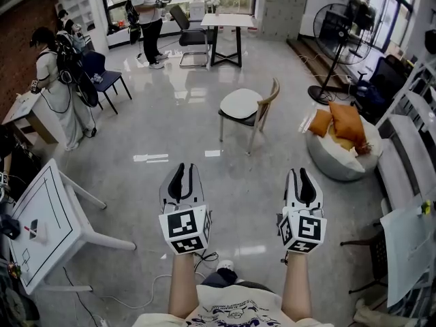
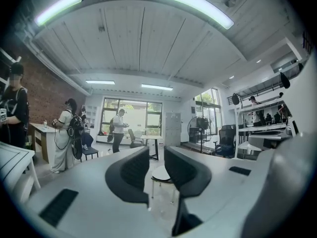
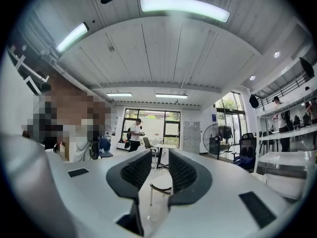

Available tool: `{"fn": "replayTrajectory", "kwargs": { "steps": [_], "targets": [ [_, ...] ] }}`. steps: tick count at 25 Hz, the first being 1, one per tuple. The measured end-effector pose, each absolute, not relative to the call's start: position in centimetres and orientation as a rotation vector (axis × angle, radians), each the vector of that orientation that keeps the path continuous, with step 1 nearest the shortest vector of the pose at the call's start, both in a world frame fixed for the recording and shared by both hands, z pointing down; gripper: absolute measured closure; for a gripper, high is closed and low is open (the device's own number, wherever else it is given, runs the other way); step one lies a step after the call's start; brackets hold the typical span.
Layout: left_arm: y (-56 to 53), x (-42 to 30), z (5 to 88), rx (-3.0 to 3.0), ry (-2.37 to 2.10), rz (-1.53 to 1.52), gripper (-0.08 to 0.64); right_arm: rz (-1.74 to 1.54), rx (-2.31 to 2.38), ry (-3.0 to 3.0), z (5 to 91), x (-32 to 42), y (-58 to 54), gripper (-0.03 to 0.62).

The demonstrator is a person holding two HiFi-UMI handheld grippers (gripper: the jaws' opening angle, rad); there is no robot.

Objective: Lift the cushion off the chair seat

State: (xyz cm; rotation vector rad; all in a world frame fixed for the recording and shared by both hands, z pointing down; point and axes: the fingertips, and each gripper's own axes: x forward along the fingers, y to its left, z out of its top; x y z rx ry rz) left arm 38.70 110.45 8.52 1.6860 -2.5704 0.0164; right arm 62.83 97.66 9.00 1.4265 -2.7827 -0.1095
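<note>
A wooden chair stands alone on the glossy floor in the middle of the room, with a round white cushion lying on its seat. In the head view both grippers are held level well short of it. My left gripper and my right gripper have their jaws a little apart with nothing between them. The left gripper view shows the cushion far off through the gap of the left gripper. In the right gripper view, the right gripper frames the same cushion.
A grey beanbag with orange cushions lies right of the chair, and a standing fan is behind it. A white table is at my near left. People stand at the left and back, near a blue chair and a far table.
</note>
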Motion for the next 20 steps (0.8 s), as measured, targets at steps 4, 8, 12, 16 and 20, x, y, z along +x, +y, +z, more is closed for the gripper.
{"fn": "replayTrajectory", "kwargs": {
  "steps": [4, 8, 12, 16, 20],
  "targets": [
    [109.9, 36.0, 8.9, 1.675, -2.579, -0.004, 0.345, -0.095, 1.422, -2.78, 9.6, 60.4, 97.1, 0.414],
    [109.0, 34.0, 9.7, 1.668, -2.562, -0.002, 0.292, -0.073, 1.407, -2.78, 10.2, 58.3, 96.5, 0.332],
    [108.3, 32.7, 10.5, 1.656, -2.559, 0.019, 0.285, -0.06, 1.36, -2.772, 11.3, 56.6, 95.7, 0.323],
    [106.6, 30.3, 10.8, 1.642, -2.551, 0.036, 0.285, -0.053, 1.339, -2.77, 11.4, 54.0, 93.8, 0.316],
    [103.4, 27.9, 11.3, 1.619, -2.558, 0.051, 0.285, -0.05, 1.322, -2.781, 11.6, 51.9, 89.9, 0.313]
  ]
}}
